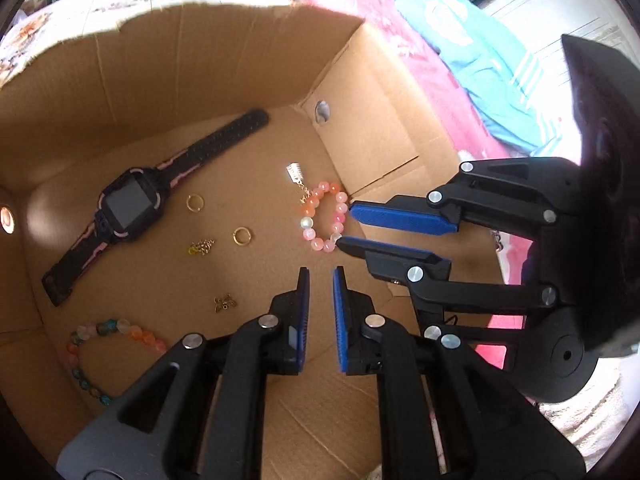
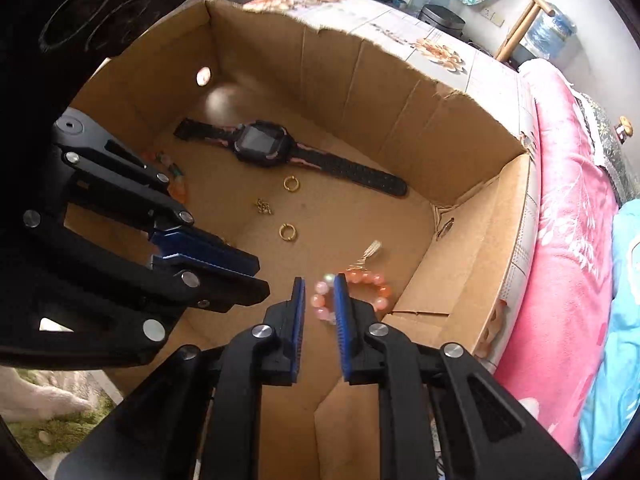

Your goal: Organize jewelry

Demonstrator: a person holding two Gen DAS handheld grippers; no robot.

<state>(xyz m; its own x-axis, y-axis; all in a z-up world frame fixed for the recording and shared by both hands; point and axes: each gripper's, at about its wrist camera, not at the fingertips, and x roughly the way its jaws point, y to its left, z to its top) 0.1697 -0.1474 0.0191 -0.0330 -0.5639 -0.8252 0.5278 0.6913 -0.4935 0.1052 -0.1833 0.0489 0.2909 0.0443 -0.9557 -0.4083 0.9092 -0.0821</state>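
The pink bracelet [image 2: 352,288] lies on the box [image 1: 240,64] floor by the right wall, the right hand-held gripper [image 2: 320,304] spread astride its near beads — likely lined up to pinch. The left hand-held gripper [image 1: 320,280], spread and empty, hovers beside. Watch [image 1: 132,204], rings [image 1: 195,203] and charms [image 1: 225,303] lie left — clear of the reach.

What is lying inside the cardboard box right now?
Inside the box: a watch, two gold rings, two small charms, a pink bracelet and a multicolour bracelet. The near corners are covered by the grippers.
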